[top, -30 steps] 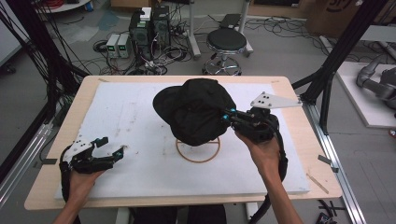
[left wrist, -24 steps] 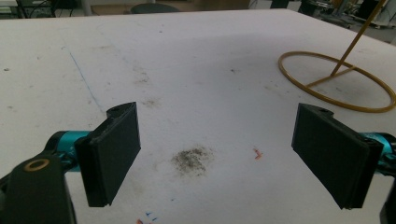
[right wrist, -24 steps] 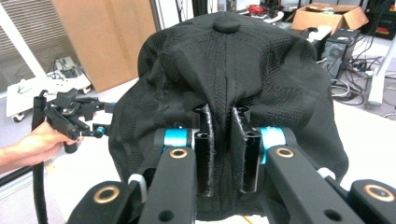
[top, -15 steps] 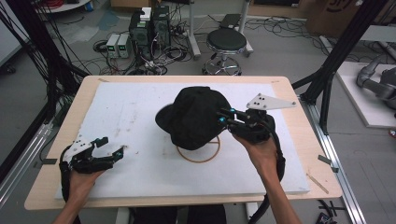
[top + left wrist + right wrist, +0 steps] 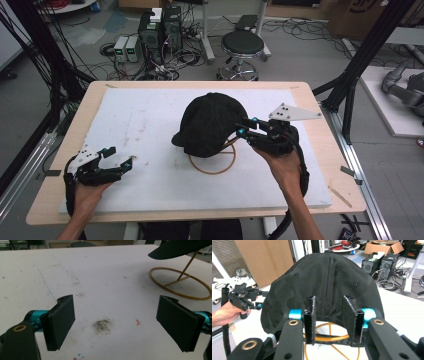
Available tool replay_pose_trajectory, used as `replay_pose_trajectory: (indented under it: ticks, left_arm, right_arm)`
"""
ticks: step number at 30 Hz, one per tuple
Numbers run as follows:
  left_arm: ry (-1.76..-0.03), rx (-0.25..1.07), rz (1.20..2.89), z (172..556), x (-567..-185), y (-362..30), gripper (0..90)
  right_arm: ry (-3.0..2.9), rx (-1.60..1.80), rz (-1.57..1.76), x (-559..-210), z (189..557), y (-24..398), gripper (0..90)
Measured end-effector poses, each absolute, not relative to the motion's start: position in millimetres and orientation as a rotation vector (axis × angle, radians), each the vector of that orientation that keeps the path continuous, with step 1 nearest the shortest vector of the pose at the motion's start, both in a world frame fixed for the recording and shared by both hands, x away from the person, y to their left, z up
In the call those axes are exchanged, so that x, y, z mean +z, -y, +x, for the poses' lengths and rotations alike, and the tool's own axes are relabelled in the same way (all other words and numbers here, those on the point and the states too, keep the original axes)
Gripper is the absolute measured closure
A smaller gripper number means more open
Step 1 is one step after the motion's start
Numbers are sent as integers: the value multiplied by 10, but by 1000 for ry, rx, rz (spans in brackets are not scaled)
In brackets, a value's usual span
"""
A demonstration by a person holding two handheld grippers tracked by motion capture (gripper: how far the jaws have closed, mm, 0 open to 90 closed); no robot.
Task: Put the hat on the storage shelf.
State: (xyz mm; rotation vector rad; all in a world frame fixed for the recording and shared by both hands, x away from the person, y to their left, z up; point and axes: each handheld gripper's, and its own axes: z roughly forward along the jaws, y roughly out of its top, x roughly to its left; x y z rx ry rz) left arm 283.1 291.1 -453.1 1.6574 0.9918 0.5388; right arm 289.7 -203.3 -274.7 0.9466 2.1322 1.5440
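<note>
1. No brand, label or legible writing is seen on the black cap (image 5: 212,122) or on the white worktop (image 5: 145,125).
2. One cap is counted, perched on one gold wire stand (image 5: 212,162) at the middle of the worktop.
3. Two tools are counted: the right hand-held gripper (image 5: 243,127) is set at the cap's rear edge, its jaws having just been opening, nothing being pinched.
4. The left hand-held gripper (image 5: 117,157) is held well left of the stand, jaws spread wide and empty.
</note>
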Motion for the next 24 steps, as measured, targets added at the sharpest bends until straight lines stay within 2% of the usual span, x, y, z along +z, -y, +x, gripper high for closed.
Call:
replay_pose_trajectory:
  ticks: [2, 7, 8, 15, 24]
  left_arm:
    - [-992, 539, 1657, 2832, -4531, -2910, 154]
    - [-994, 537, 1656, 2833, -4531, -2913, 153]
    - [-994, 537, 1655, 2833, -4531, -2913, 154]
    - [-992, 537, 1647, 2828, -4532, -2917, 153]
    - [-993, 543, 1644, 2825, -4532, -2917, 153]
  right_arm:
    - [-2134, 1547, 946, -2758, 2891, 2045, 604]
    - [-2116, 1543, 930, -2784, 2862, 2088, 393]
    - [-2105, 1538, 923, -2789, 2853, 2098, 374]
    - [-2063, 1501, 891, -2863, 2797, 2182, 278]
    - [-2008, 1457, 931, -3145, 2800, 2384, 223]
